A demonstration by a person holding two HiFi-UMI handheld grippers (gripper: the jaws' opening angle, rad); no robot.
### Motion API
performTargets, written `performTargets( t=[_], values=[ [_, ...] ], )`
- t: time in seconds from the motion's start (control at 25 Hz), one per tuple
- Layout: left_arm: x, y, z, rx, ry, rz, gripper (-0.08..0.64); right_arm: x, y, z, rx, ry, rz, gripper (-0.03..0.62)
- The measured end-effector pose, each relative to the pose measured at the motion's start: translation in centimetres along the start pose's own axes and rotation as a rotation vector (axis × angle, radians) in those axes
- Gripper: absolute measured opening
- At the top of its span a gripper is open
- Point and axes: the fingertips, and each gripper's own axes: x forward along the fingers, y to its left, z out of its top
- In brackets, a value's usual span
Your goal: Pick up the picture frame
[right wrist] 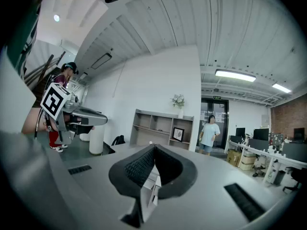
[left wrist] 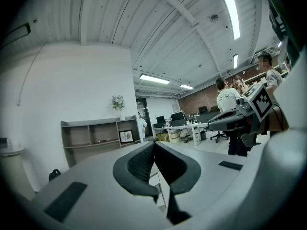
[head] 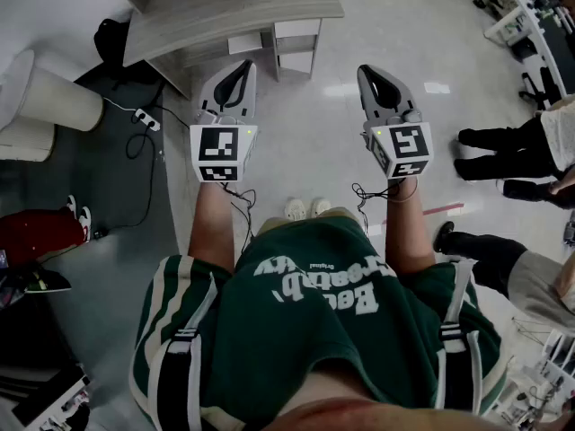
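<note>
At 10 o'clock from the person's feet, a power strip (head: 146,119) and its cable lie on the dark floor, a trip hazard if the walk forward drifts that way. The left gripper (head: 241,68) is held level, its jaws pressed together with nothing between them. Ahead at 12 o'clock stands the shelf (head: 234,12), well apart from both grippers. The picture frame (left wrist: 126,136) stands upright in its right-hand compartment, at about 10 o'clock from the left gripper's tips in that gripper's view. A vase of flowers (left wrist: 117,103) sits on the top board above it. The right gripper (head: 368,72) is likewise fully closed and empty. The task looks barely begun, with the approach not yet made. Closed jaws arriving at the frame would shove it backward or tip it flat rather than grasp it, so they need to open first. The compartment looks tight, so a high approach could knock the board and rock the vase. Bystanders (head: 503,142) stand at 3 o'clock, where a wide swing of the right arm might reach them.
</note>
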Motion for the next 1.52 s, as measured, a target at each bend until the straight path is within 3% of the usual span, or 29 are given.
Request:
performTargets(
  t=[0.88,1.2,1.52],
  values=[
    [1.9,3.0,-0.4,-0.025,0.003,0.006,0.018,4.5,0.1,1.0,0.008,-0.029,0.024,0.032],
    [9.3,4.2,0.0,-0.045,0.002,-0.002,0.018,11.0,-4.7,0.8,-0.008,-0.042,0.055,0.032],
    [20.6,5.4,0.6,-0.025,0.023,0.035,0.018,18.9,-13.6,0.8,-0.002,-0.063,0.083,0.032]
  ],
)
